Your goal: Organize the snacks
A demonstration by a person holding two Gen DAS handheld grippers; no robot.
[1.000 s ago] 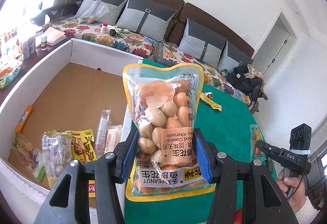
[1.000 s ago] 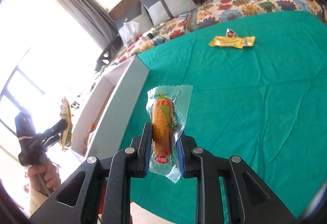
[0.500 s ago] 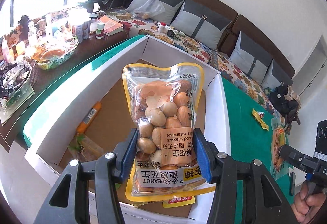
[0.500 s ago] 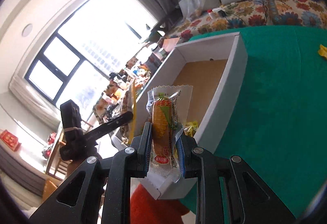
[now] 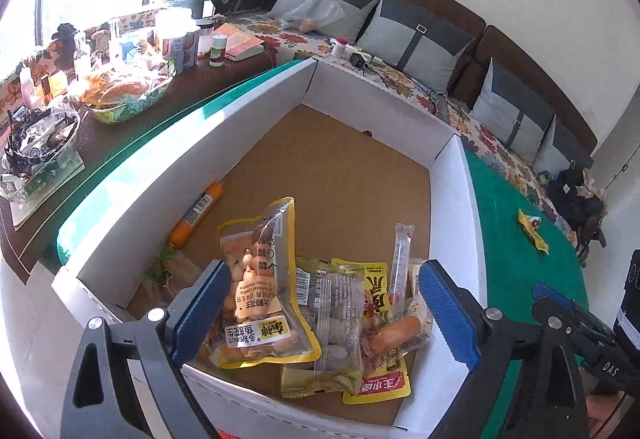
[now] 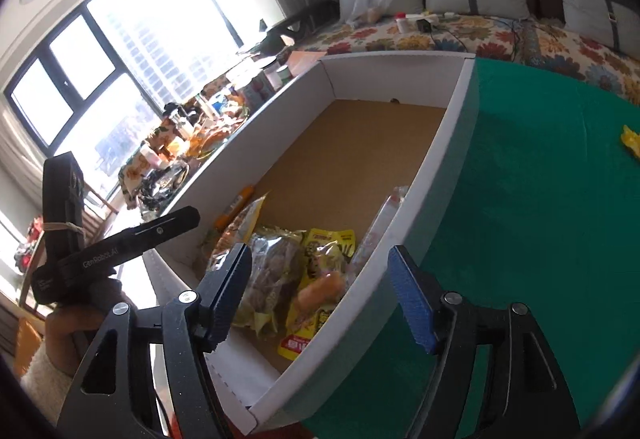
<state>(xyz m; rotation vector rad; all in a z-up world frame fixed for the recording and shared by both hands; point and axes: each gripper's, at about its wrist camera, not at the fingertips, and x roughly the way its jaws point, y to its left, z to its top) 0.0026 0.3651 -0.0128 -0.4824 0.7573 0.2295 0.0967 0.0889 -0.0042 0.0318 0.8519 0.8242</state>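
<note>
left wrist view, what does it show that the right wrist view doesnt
Only the left wrist view: its own left tool, jaws opening with nothing pressed between them, the whole peanut bag face up, and the full yellow packet on the green cloth.

Only the right wrist view: the right tool, jaws also opening and empty, the big window, and the hand holding the left tool.

Both: the white box, the orange stick by its wall, the snack pile and the sofa.
</note>
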